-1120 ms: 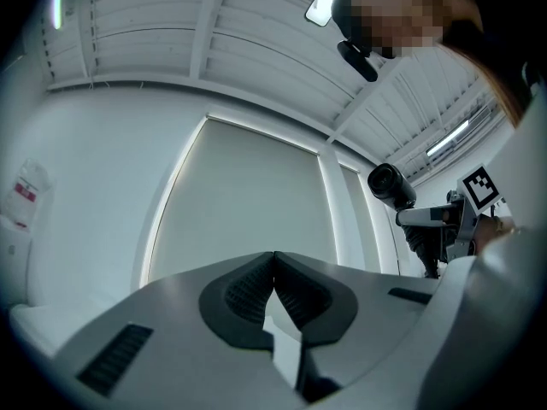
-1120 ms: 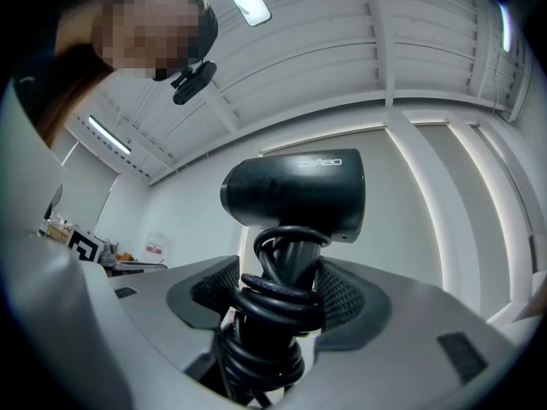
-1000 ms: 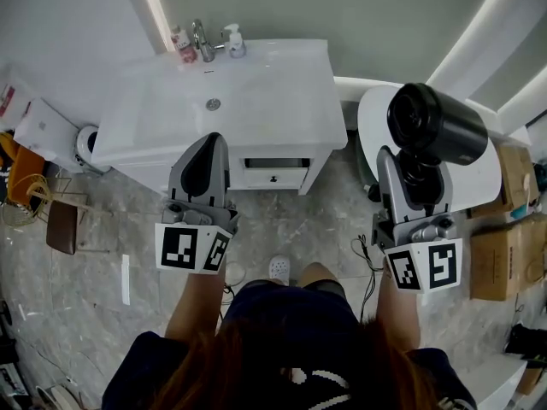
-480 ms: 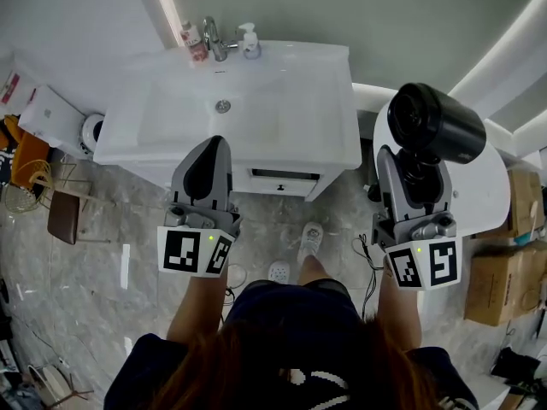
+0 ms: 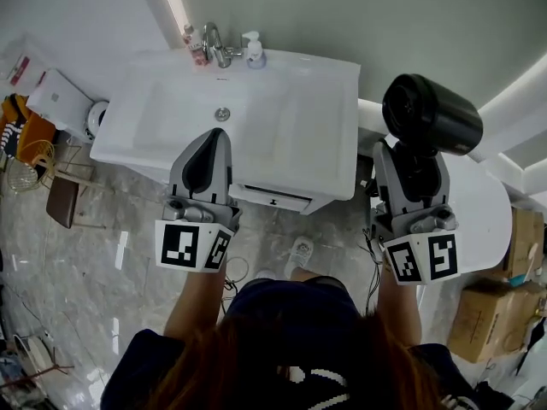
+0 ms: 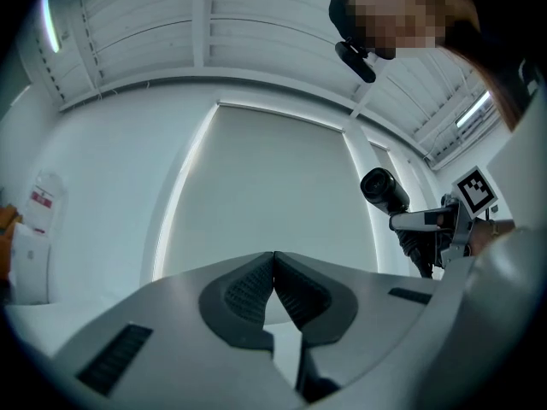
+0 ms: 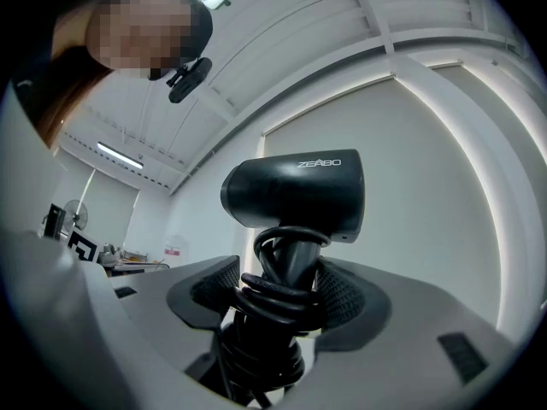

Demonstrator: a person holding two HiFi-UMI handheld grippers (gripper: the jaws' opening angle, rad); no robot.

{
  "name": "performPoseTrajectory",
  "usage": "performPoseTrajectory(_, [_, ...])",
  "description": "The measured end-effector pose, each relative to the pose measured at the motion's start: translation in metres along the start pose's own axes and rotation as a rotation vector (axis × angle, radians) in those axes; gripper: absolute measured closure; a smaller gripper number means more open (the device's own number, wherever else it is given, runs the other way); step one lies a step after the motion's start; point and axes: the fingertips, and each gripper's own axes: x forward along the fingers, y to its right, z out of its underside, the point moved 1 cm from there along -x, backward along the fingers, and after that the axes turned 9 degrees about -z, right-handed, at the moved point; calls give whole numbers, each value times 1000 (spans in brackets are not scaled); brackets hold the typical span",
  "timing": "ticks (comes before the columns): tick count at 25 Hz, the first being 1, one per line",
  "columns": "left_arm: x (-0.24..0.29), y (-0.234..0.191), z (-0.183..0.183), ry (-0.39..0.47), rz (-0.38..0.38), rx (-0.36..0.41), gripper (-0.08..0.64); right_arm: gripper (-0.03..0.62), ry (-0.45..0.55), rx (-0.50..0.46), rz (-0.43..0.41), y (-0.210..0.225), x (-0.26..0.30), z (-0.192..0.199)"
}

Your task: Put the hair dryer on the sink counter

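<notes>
A black hair dryer (image 5: 430,116) stands upright in my right gripper (image 5: 412,156), which is shut on its cord-wrapped handle (image 7: 282,290); the dryer's barrel (image 7: 293,192) fills the right gripper view. It hangs in the air just right of the white sink counter (image 5: 295,135). My left gripper (image 5: 208,140) is shut with nothing in it, its tips over the counter's front edge. In the left gripper view its jaws (image 6: 273,272) meet, and the hair dryer (image 6: 384,191) shows far right.
On the counter's back edge stand a tap (image 5: 216,44), a soap pump bottle (image 5: 253,49) and a small bottle (image 5: 194,46). A white round table (image 5: 479,207) lies at the right, cardboard boxes (image 5: 483,319) beyond it. A drawer (image 5: 273,199) sits under the counter.
The view has shifted closer to the sink counter; both grippers have come nearer its front edge. The person has stepped forward. The hair dryer stays held the same way.
</notes>
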Motion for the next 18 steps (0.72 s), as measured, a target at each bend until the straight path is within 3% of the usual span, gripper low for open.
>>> performPoseTrajectory(9, [43, 25, 24, -26, -54, 20, 541, 302, -84, 78, -74, 56, 28, 47])
performPoseTrajectory(14, [61, 27, 38, -49, -45, 6, 541, 302, -194, 188, -97, 65, 37, 100])
performPoseTrajectory(18, [78, 24, 54, -73, -15, -14, 541, 302, -316, 263, -64, 67, 42, 148])
